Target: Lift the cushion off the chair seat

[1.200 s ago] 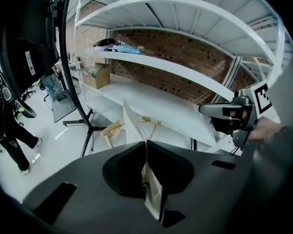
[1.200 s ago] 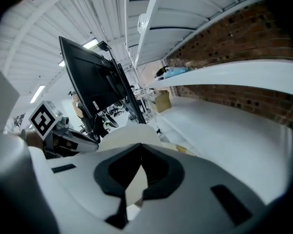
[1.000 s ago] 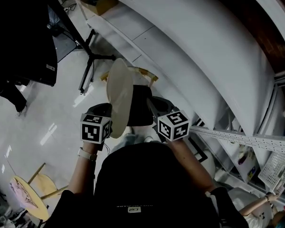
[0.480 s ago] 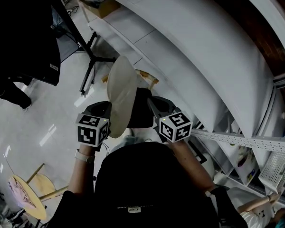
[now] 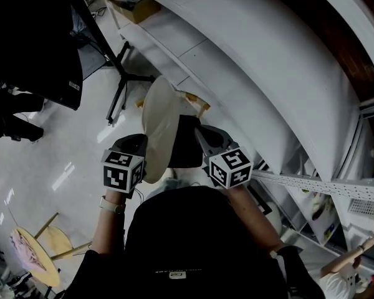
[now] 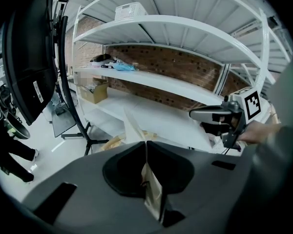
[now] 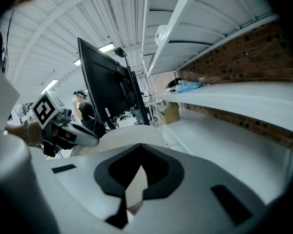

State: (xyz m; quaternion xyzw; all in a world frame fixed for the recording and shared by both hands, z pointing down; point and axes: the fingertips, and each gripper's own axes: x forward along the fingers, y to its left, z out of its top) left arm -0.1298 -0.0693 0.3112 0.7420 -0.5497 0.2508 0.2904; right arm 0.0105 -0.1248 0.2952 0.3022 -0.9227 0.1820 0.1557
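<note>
out in front of the person, well above the pale floor [image 5: 68, 148], the cushion [image 5: 159, 126] hangs on edge, a flat beige disc turned so the head view sees mostly its rim. the left tongs [image 5: 143, 154] are clenched on its near left edge and the right tongs [image 5: 202, 143] are clenched on its near right side. i judge this shares the weight and stops the limp disc from folding or swinging; one pinch alone would likely let it droop. held like this it touches no seat, so the lift looks as good as done. a bit of wooden frame [image 5: 192, 101] shows just past the cushion's far side; whether that is the chair i cannot tell.

the head view gives the layout but hides both pinches behind the marker cubes. the left gripper view shows its own plainly: dark pads [image 6: 127, 172] pressed together with a thin tan strip of cushion squeezed between, and the right tongs off at the right against white shelving [image 6: 166, 87]. the right gripper view shows its pads nipping a pale wedge of the fabric, the cushion's broad face bulging just beyond. it also shows the left tongs at the left, near a dark screen [image 7: 105, 87] on a stand.
</note>
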